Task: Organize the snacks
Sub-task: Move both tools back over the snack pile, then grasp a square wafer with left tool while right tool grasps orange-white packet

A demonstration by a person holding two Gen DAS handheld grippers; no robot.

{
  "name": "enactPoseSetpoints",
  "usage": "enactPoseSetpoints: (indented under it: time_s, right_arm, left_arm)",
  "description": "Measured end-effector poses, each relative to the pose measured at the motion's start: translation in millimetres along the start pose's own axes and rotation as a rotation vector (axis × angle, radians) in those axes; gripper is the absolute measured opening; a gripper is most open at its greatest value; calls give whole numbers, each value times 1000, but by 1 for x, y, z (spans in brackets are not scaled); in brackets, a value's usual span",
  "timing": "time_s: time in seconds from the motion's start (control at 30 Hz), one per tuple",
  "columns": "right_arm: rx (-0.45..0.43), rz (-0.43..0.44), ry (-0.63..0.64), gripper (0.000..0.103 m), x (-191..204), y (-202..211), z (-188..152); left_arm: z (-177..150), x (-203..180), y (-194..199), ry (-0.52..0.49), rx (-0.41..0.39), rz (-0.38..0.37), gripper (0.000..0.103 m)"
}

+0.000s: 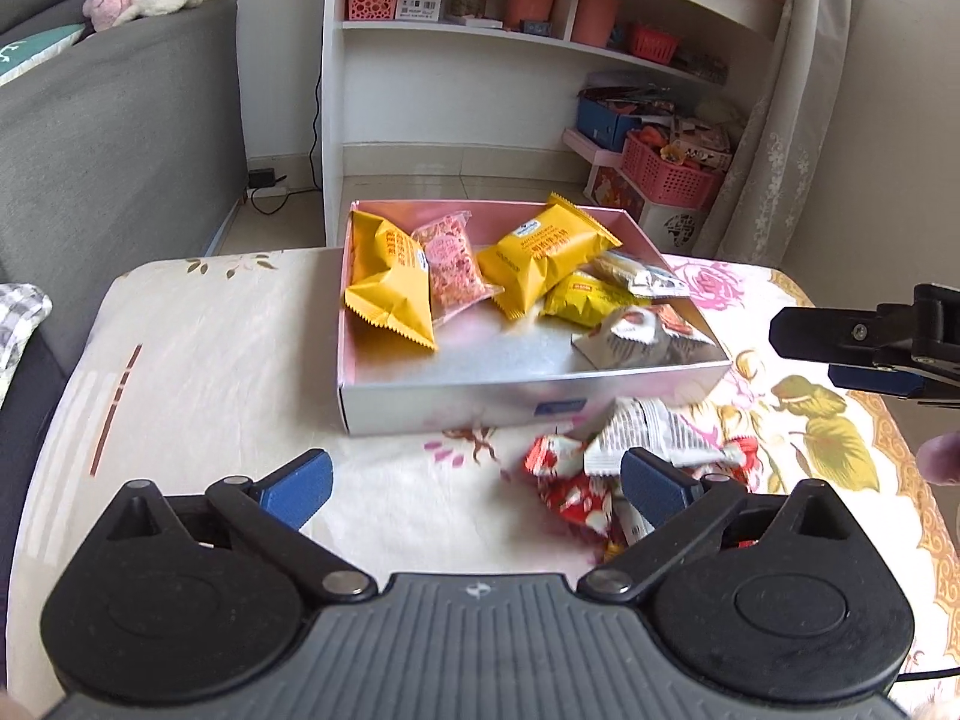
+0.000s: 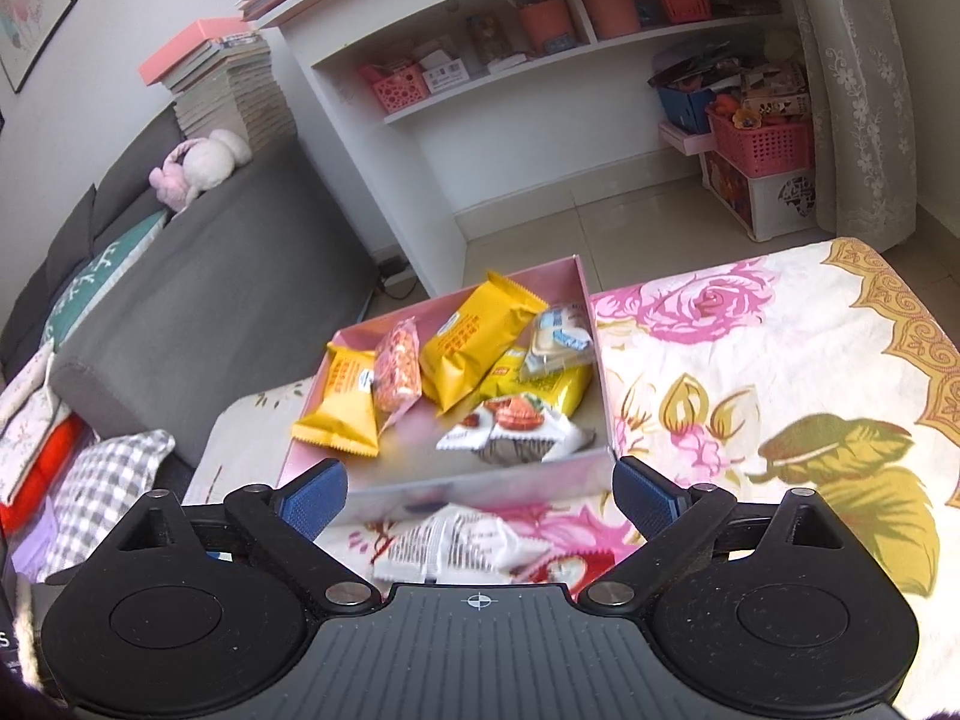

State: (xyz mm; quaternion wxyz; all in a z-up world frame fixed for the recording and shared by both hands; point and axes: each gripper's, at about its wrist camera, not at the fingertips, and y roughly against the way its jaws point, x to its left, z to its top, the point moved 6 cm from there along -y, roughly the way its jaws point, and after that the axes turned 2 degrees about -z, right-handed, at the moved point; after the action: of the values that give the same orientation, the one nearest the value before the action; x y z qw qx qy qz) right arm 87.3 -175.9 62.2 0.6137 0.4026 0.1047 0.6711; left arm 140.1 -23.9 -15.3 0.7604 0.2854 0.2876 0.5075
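A pink open box [image 1: 456,402] [image 2: 480,483] stands on the flowered table and holds several snack packets: yellow ones [image 1: 390,276] [image 2: 474,342], a pink one [image 1: 450,267] [image 2: 396,369] and white ones [image 1: 642,339] [image 2: 516,426]. In front of the box lie a white packet [image 1: 654,435] [image 2: 456,543] and red packets [image 1: 570,492] on the cloth. My left gripper [image 1: 477,489] is open above the cloth, its right finger over the red packets, with nothing held. My right gripper [image 2: 480,495] is open over the box's near wall and the white packet; it also shows at the right edge [image 1: 840,354].
The flowered cloth [image 2: 750,372] covers the table. A grey sofa [image 1: 108,150] with cushions stands at the left. A white shelf unit [image 1: 480,60] with pink baskets [image 1: 672,174] rises behind the table. A curtain [image 2: 858,90] hangs at the right.
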Motion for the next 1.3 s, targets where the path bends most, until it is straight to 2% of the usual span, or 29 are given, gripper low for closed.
enactPoseSetpoints:
  time_s: [0.17, 0.3, 0.4, 0.53, 0.6, 0.73, 0.9, 0.97, 1.17, 1.3]
  right_arm:
    - [-8, -26, 66, 101, 1, 10, -23]
    - [-39, -59, 221, 101, 0, 17, -42]
    - [-58, -68, 315, 101, -2, 22, -53]
    - [-39, -63, 363, 101, -10, 23, -71]
    - [-20, -56, 365, 101, -16, 22, -81]
    - [41, -24, 419, 101, -25, 16, -104]
    - [107, -36, 615, 101, -26, 8, -134]
    - [140, -34, 638, 101, -29, 3, -142]
    - [170, -13, 491, 103, -41, -6, -136]
    - [168, -15, 502, 103, -41, -9, -135]
  left_arm:
    - [-25, 1, 15, -40, -29, -8, 103]
    - [-40, 7, 19, -88, -18, -1, 103]
    - [-52, 13, 19, -95, 6, -5, 103]
    - [-67, 22, 19, -95, 39, 18, 102]
    - [-73, 27, 19, -71, 87, 35, 101]
    - [-86, 42, 19, 30, 177, 30, 89]
    - [-100, 57, 17, 182, 260, -58, 68]
    - [-102, 61, 18, 226, 266, -73, 62]
    - [-104, 59, 21, 230, 281, -79, 48]
    - [-103, 52, 17, 178, 306, -56, 34]
